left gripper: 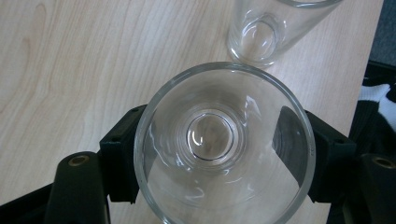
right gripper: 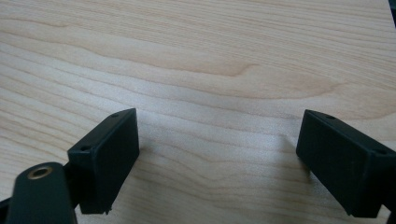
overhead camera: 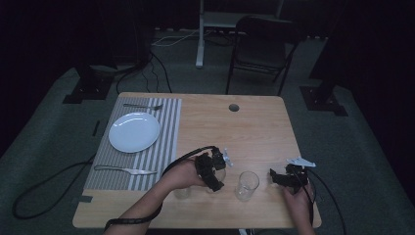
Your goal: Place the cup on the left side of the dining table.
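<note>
Clear glass tumbler [left gripper: 224, 144] sits clamped between the jaws of the left gripper [overhead camera: 211, 170] at the table's [overhead camera: 254, 122] near edge, apparently mid-pickup; the next move calls for a steady lift. Right of a second glass [overhead camera: 246, 185], the right gripper [right gripper: 217, 158] waits wide, holding nothing. No brand or writing is legible; farther left lie a plate [overhead camera: 134, 132] and striped mat [overhead camera: 161, 147].

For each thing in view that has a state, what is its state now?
Left gripper: shut on held glass.
Right gripper: open, holding nothing.
Held glass: upright, empty.
Second glass: upright, empty, free on the table.
Plate: empty, on the striped mat.
</note>
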`<move>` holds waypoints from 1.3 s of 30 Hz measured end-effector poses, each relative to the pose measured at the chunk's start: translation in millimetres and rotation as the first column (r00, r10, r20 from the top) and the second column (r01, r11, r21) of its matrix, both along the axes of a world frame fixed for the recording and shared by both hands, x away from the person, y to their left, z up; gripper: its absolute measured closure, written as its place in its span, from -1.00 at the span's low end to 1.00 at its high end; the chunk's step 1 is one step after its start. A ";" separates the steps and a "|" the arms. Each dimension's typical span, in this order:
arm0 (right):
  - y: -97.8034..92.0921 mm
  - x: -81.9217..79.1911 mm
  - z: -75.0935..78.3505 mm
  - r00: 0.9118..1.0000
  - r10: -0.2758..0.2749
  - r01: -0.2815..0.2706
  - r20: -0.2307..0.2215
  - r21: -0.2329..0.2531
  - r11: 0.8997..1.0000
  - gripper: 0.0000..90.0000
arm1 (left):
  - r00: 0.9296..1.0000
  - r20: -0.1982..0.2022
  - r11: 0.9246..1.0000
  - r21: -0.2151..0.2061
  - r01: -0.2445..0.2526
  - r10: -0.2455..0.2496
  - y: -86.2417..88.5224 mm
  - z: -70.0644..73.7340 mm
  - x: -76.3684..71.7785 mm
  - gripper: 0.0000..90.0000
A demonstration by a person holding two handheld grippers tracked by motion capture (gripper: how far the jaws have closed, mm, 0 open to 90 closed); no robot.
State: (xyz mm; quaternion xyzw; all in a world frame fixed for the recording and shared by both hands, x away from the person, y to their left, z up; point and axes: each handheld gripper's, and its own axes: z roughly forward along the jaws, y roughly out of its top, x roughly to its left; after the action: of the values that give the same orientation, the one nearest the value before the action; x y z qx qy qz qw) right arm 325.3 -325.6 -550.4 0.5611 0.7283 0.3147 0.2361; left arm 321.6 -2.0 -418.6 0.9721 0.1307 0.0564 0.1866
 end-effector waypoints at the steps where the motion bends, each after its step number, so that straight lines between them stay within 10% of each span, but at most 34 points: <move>1: 0.0 0.0 0.0 1.000 0.000 0.000 0.000 0.000 1.000 -0.72 | 1.000 -0.003 1.000 0.000 -0.001 0.001 0.4 0.2 1.2 -0.35; 19: 0.0 -0.1 0.1 1.000 0.000 0.000 0.000 -0.001 1.000 -0.71 | 0.993 0.008 0.993 -0.036 -0.116 0.116 32.9 11.8 30.4 -0.35; 30: 0.2 -0.4 0.0 1.000 -0.001 0.001 0.002 -0.001 1.000 -0.70 | 0.972 0.019 0.972 -0.028 -0.233 0.234 69.0 12.9 49.5 -0.35; 39: 0.3 -0.6 0.1 1.000 -0.001 0.001 0.001 0.000 1.000 -0.70 | 0.938 0.023 0.939 -0.026 -0.344 0.345 106.6 9.5 60.0 -0.35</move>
State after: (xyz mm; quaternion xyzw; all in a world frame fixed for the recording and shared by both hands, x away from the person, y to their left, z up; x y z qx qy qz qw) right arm 324.7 -325.3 -550.3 0.5614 0.7278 0.3147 0.2367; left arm 381.6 104.6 -409.1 0.9313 0.2968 0.0998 0.1859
